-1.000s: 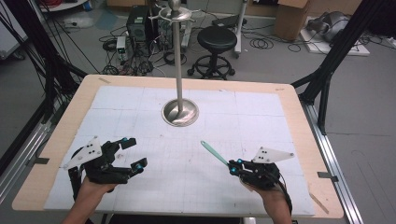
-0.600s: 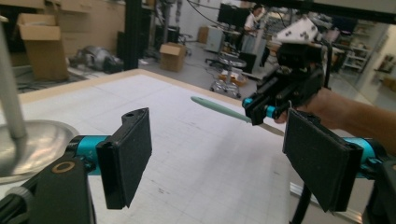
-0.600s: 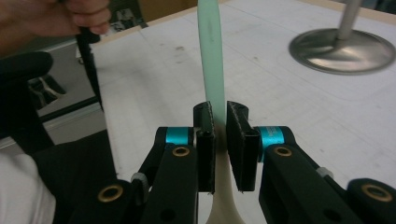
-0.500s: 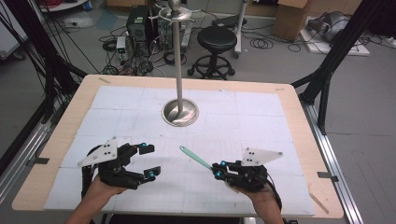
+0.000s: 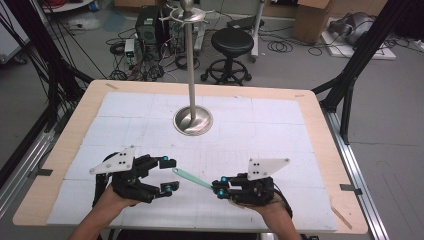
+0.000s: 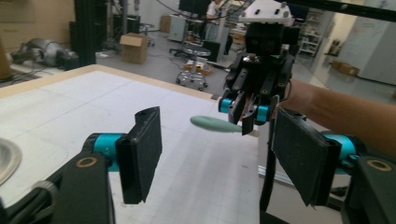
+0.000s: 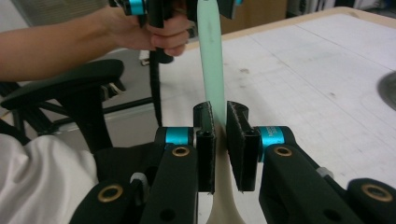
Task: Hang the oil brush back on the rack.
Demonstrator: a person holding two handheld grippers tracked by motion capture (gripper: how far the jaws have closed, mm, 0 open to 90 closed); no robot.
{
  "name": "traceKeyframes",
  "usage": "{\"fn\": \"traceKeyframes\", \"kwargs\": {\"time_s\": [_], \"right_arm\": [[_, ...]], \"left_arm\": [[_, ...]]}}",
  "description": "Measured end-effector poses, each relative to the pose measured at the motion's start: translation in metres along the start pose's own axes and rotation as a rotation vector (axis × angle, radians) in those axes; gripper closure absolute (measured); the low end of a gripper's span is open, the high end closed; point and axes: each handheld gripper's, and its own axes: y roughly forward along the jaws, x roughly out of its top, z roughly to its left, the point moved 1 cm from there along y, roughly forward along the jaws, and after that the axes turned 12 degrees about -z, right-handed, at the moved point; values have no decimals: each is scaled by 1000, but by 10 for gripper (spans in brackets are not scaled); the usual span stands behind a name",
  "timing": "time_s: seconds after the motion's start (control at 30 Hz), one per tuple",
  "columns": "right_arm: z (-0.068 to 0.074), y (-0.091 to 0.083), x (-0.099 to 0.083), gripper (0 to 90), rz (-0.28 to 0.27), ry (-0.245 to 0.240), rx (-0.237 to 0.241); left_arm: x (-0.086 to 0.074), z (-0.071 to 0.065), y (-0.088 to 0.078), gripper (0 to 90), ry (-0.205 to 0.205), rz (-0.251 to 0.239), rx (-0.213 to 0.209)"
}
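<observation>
Moved: both grippers are sitting closer together than a second ago, and the spatula's tip is now reaching the left gripper's jaws.
Left gripper (image 5: 167,174): its jaws have just been closing but are standing apart, pads pressing on nothing (the spatula tip is lying between them, untouched as far as the left gripper view shows).
Right gripper (image 5: 220,186): its jaws are clamping the spatula (image 5: 192,178) by the pale handle, the green blade pointing out toward the left gripper.
Spatula: it is hanging above the mat (image 5: 280,130), near the table's front edge, between the two grippers.
Right gripper view: the blade (image 7: 211,56) is running straight up from the jaws toward the left hand (image 7: 161,28).
Stand (image 5: 192,120): it is standing upright on the mat, well apart from both grippers.
</observation>
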Motion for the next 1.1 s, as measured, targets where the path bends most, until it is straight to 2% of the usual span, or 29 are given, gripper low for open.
{"fn": "traceKeyframes", "kwargs": {"time_s": [0.17, 0.3, 0.37, 0.53, 0.67, 0.83, 0.93, 1.0, 1.03, 1.1], "right_arm": [[1, 3, 2, 819, -32, 13, 44], [0, 1, 2, 819, -64, 18, 64], [-2, 1, -1, 819, -66, 27, 70], [-3, 2, -5, 819, -77, 38, 85], [-3, 2, -5, 818, -81, 38, 97], [-3, 3, -6, 815, -74, 36, 113], [-2, 5, -6, 807, -75, 34, 106], [-2, 5, -6, 777, -74, 37, 80], [-2, 6, -6, 691, -76, 39, 61], [-1, 6, -6, 513, -85, 40, -18]], "left_arm": [[3, -3, 6, 439, -4, -5, -75], [2, -4, 11, 450, -12, 0, -88], [2, -4, 14, 479, -7, -6, -97], [0, -3, 18, 530, -24, -2, -100], [2, -4, 18, 619, -13, -23, -122], [1, -3, 17, 733, 14, -18, -134], [2, -5, 16, 750, 20, -21, -132], [3, -6, 17, 754, 33, -13, -110], [3, -7, 17, 755, 36, -9, -95], [5, -8, 19, 756, 41, 6, -76]]}}
